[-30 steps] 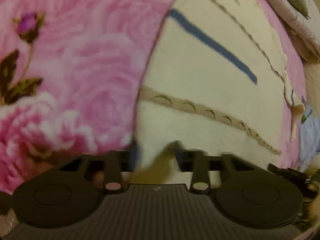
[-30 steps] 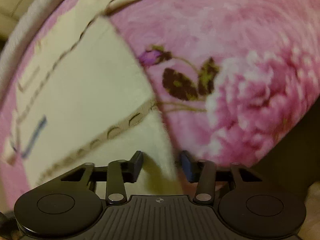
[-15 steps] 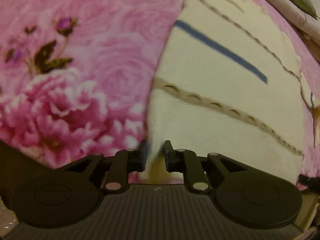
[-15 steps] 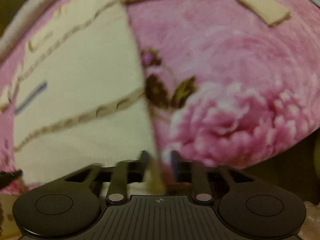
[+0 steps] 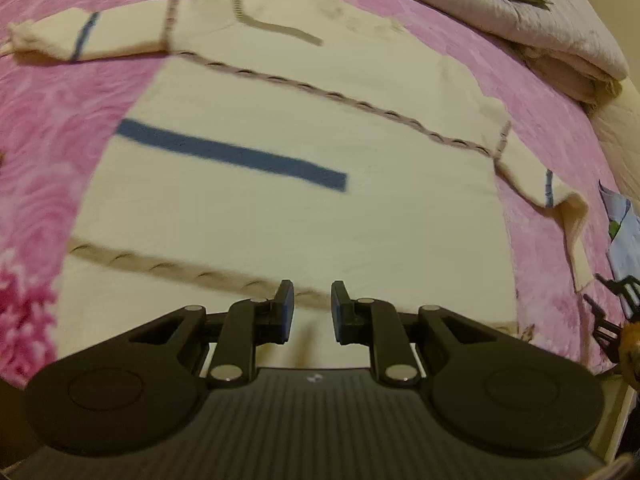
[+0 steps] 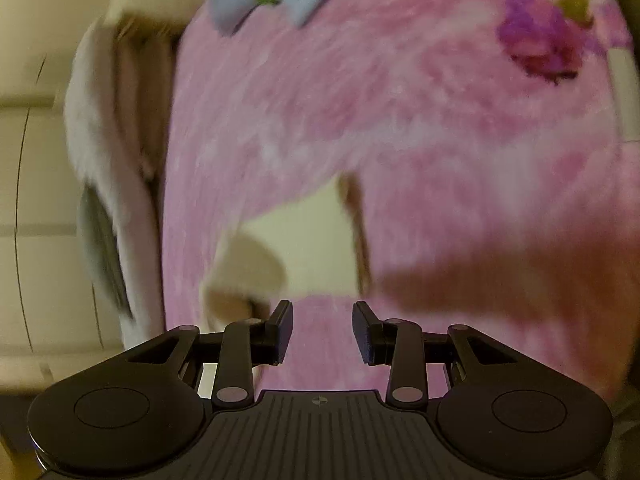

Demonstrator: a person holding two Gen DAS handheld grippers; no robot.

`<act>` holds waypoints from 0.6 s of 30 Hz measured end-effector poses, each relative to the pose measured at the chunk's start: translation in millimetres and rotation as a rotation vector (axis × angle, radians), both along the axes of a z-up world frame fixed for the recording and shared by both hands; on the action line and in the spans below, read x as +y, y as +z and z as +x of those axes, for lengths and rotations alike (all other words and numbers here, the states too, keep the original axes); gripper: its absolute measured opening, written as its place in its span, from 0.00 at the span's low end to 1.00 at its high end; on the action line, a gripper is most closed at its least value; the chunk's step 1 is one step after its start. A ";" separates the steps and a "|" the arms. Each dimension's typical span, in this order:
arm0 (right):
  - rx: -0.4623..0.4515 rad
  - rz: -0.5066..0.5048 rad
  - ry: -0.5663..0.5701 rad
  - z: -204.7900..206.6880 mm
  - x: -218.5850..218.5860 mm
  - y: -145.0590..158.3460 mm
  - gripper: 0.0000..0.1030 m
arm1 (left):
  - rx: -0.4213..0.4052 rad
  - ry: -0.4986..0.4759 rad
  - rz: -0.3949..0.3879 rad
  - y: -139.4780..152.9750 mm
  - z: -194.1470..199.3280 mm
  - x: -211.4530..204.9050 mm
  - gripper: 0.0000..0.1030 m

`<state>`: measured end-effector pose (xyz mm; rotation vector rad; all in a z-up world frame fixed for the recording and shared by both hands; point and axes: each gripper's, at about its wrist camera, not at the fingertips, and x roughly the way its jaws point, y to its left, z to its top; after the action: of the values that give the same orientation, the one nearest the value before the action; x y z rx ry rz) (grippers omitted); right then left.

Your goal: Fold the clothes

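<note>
Cream sweater lies flat on our pink floral blanket, both sleeves out. In our left wrist view, our left gripper hovers over its hem, jaws opening, nothing between them. In our blurred right wrist view, our right gripper is spread and empty, one sleeve just beyond it.
</note>
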<state>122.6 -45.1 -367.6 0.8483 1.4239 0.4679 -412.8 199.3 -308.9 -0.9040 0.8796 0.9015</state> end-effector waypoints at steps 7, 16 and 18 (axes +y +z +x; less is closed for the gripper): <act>-0.110 -0.145 0.172 41.9 46.7 -3.0 0.03 | 0.046 0.028 0.006 -1.7 9.2 12.1 0.15; -0.783 -0.203 0.321 133.3 72.4 106.7 0.00 | 0.056 0.078 -0.037 -9.8 -2.6 21.0 0.15; -0.809 -0.243 0.350 131.1 73.1 101.3 0.00 | 0.060 0.080 -0.057 -17.0 -1.9 18.9 0.15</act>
<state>253.7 28.0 -266.3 0.1533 0.8362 0.7771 -414.7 218.2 -325.9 -0.9713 0.9303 0.9804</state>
